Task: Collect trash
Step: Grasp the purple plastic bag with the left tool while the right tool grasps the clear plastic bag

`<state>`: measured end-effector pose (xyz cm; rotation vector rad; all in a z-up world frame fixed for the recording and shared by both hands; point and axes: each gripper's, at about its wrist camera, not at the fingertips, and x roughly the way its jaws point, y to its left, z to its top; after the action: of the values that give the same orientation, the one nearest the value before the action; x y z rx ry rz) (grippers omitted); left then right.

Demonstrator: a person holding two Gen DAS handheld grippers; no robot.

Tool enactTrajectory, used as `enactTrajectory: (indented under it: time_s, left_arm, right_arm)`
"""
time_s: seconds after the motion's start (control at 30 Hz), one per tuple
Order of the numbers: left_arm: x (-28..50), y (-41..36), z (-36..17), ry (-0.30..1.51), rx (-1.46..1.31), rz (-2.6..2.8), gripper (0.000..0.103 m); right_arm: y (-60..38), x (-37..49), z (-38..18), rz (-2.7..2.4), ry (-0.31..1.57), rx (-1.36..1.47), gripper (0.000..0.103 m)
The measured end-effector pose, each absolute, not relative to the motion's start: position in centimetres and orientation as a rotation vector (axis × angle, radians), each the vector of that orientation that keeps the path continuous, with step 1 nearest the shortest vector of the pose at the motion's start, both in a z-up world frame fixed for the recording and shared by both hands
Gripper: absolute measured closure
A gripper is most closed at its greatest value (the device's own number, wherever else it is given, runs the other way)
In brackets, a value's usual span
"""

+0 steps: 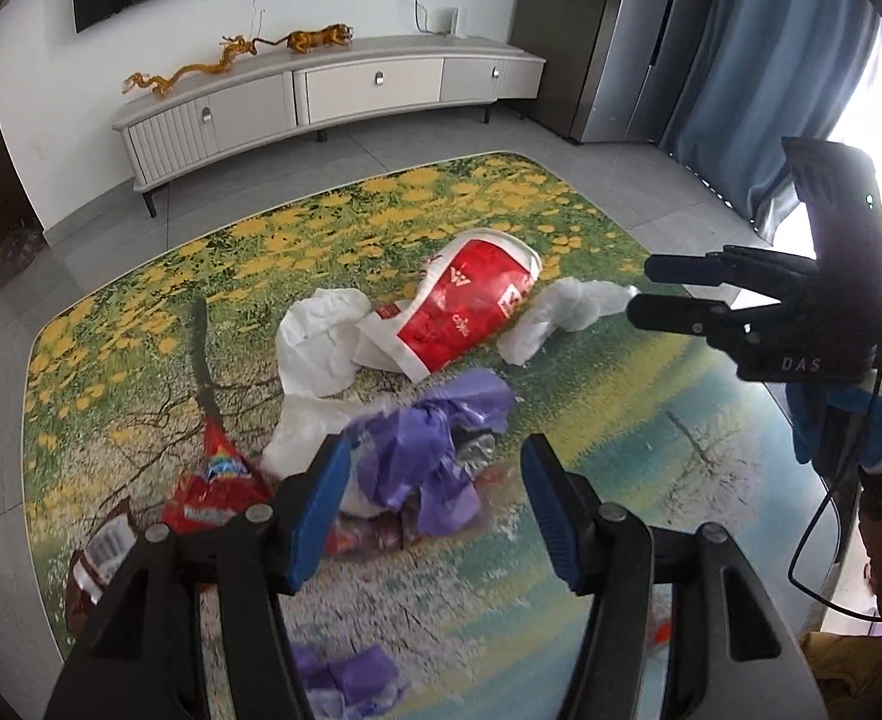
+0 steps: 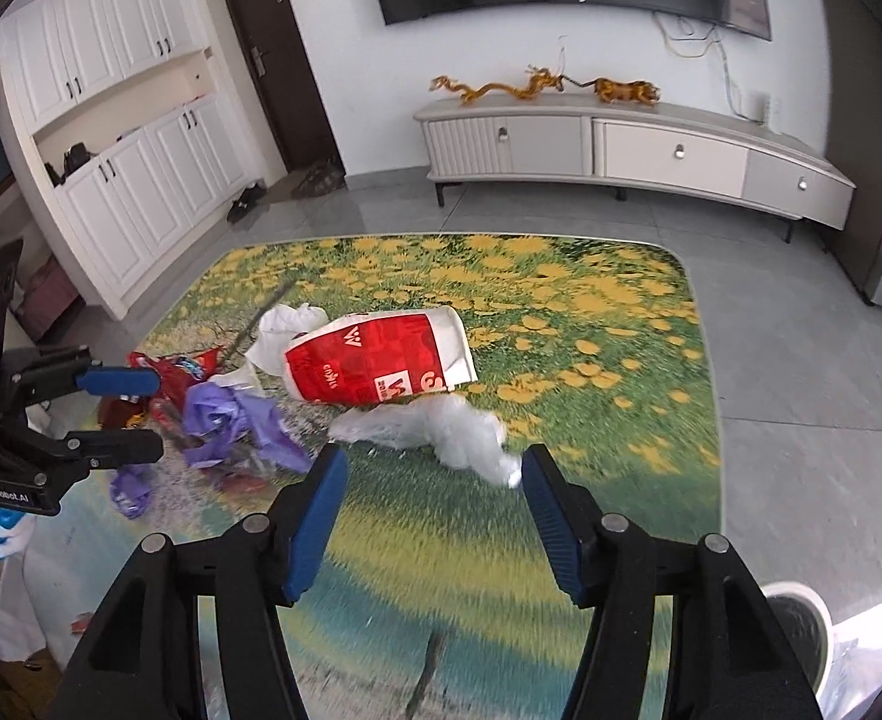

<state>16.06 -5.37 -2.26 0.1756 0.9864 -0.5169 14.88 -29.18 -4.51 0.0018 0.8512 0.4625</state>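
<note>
Flower-printed tabletop [image 2: 591, 300], yellow and green, strewn with trash near its middle. Red-and-white paper bag [image 2: 381, 360] lying on its side; crumpled white plastic [image 2: 441, 429] just in front of it, more white plastic [image 1: 321, 342] beside its open end. Purple plastic bag [image 1: 435, 444] in a heap, touching red snack wrappers [image 1: 219, 480]. Left hand-held gripper [image 1: 435, 516] spread above the purple heap, nothing pinched. Right hand-held gripper [image 2: 429, 516] likewise spread, empty, blue pads flanking the near edge of the white plastic.
</note>
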Motion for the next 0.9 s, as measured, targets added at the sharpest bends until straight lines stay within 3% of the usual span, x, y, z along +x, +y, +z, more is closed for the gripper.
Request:
enactTrajectory:
  time_s: [0.37, 0.53, 0.9]
  left_arm:
    - [17.9, -6.7, -4.8, 1.065, 0.222, -0.483, 0.046]
    - [18.1, -6.7, -5.2, 1.080, 0.193, -0.491, 0.065]
    - [16.5, -6.2, -3.6, 1.015, 0.116, -0.503, 0.069]
  right_arm:
    - [-27.2, 19.4, -8.0, 0.514, 0.927, -0.070, 0.044]
    - [-26.7, 19.5, -8.7, 0.526, 0.937, -0.089, 0.066]
    - [-27.7, 17.3, -7.8, 0.501, 0.906, -0.074, 0.070]
